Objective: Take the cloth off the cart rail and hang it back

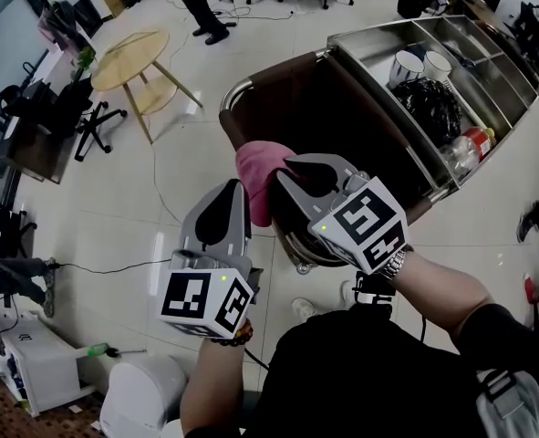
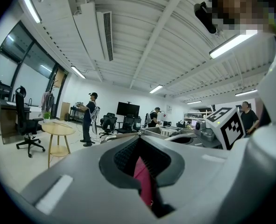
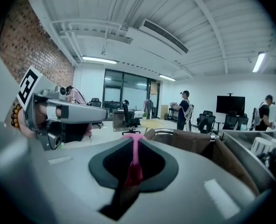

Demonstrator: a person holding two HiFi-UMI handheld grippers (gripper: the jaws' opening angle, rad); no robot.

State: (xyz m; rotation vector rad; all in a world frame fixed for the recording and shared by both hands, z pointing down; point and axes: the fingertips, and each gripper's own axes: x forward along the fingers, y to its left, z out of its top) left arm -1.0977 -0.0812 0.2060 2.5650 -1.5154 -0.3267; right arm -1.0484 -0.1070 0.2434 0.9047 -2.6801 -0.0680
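Observation:
A pink cloth hangs bunched between my two grippers, just in front of the cart's curved metal rail. My left gripper is shut on the cloth's near edge; in the left gripper view a strip of pink cloth is pinched between its jaws. My right gripper is shut on the cloth's right side, and the right gripper view shows the pink cloth squeezed between its pads. How far the cloth hangs down is hidden behind the grippers.
The steel cart carries a brown bag, white cups, a black bag and bottles. A round wooden table stands to the left, office chairs and a person's legs farther off. A white box sits at bottom left.

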